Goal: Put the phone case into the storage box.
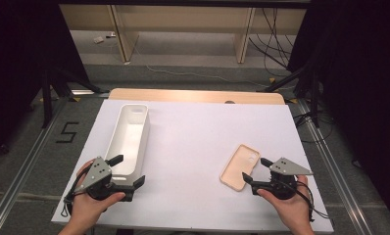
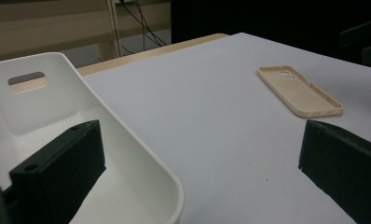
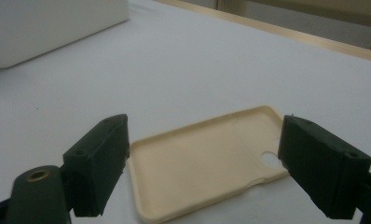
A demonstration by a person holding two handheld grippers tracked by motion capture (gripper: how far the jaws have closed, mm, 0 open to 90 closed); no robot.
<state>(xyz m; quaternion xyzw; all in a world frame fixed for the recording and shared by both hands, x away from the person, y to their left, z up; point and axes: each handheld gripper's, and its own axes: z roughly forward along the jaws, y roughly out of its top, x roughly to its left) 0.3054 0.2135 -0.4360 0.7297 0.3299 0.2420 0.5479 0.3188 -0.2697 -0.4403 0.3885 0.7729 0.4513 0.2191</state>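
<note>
Now right tongs [image 1: 255, 172] spread, flanking phone case [image 1: 239, 166]; left tongs [image 1: 129, 171] spread astride white bin [image 1: 129, 134] rim.

overhead view faces forward; both gripper views share the phone case [image 2: 299, 90].

Long white plastic bin [image 2: 127, 154] cut off by the left and bottom edges in the left gripper view; near end partly hidden behind the left tool [image 1: 129, 172] in the high view. Cream rubbery phone case [image 3: 202, 163] partly covered by both jaws in the right gripper view. Small objects on the floor [image 1: 102, 38] too small to identify.
</note>
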